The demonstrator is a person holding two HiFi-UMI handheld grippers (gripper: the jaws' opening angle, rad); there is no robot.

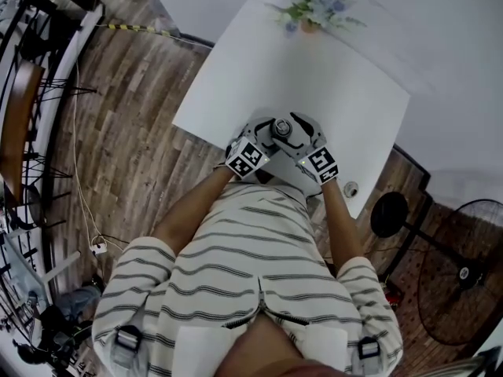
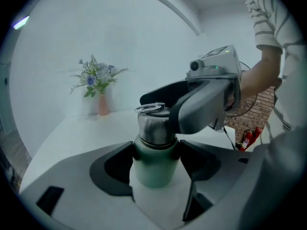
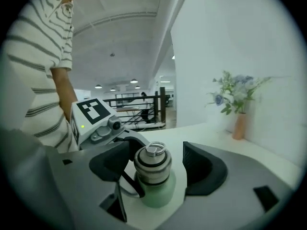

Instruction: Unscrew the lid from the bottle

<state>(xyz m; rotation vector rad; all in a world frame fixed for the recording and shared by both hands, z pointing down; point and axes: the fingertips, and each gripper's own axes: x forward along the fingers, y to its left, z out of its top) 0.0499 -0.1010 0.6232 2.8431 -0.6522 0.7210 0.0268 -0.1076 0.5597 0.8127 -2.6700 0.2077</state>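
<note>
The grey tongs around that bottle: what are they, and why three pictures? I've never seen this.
No robot here: a person holds hand tongs in each hand. One picture comes from a camera on the person's head, looking down; the other two from cameras riding on each pair of tongs. On the white table stand a green bottle with a metal lid and, near the far corner, a vase of flowers. The left tongs clamp the bottle's green body. The right tongs stand open around the lid, with a gap beside it, so they are not gripping it.
</note>
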